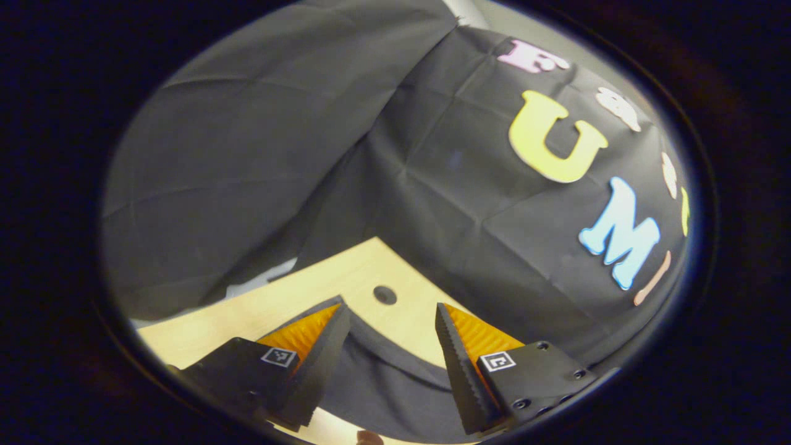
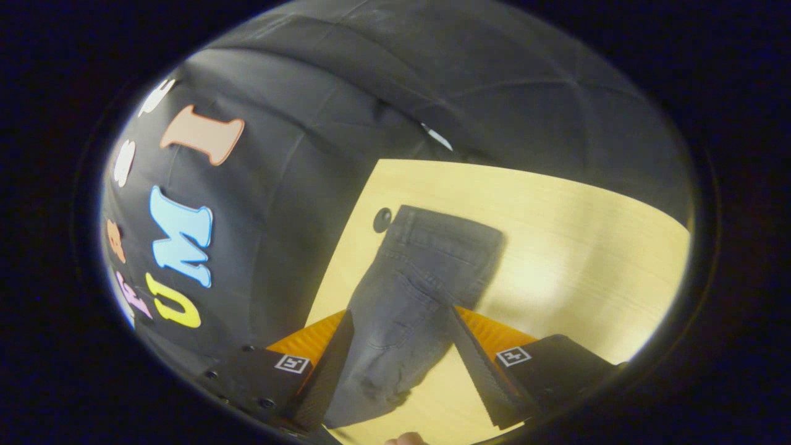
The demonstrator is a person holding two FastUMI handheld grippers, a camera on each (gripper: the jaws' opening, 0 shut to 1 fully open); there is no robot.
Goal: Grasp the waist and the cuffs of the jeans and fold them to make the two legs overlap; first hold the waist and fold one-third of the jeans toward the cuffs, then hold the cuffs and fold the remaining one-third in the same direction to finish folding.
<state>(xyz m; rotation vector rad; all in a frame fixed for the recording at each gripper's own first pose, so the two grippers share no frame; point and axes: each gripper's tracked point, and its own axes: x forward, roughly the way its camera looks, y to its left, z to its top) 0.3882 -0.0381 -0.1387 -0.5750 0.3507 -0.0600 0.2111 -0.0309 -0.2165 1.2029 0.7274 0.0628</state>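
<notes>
**Jeans flat on the bench, both tools open above**

The jeans (image 2: 413, 290) lie flat on the bench (image 2: 575, 247), waistband beside the round hole (image 2: 382, 219). The right tool (image 2: 401, 364) hovers tilted over the legs, fingers apart (gripping nothing). The left tool (image 1: 388, 358) also gapes, above the dark fabric's edge.

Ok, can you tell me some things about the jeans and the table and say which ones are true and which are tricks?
1. The jeans lie on a wooden table. True.
2. The right gripper is squeezing the jeans. False: its fingers are spread apart with the jeans lying beyond them.
3. The table has a small round hole beside the waist of the jeans. True.
4. The left gripper is shut tight. False: its fingers stand wide apart.
5. The jeans are bright red. False: they are dark grey.
</notes>
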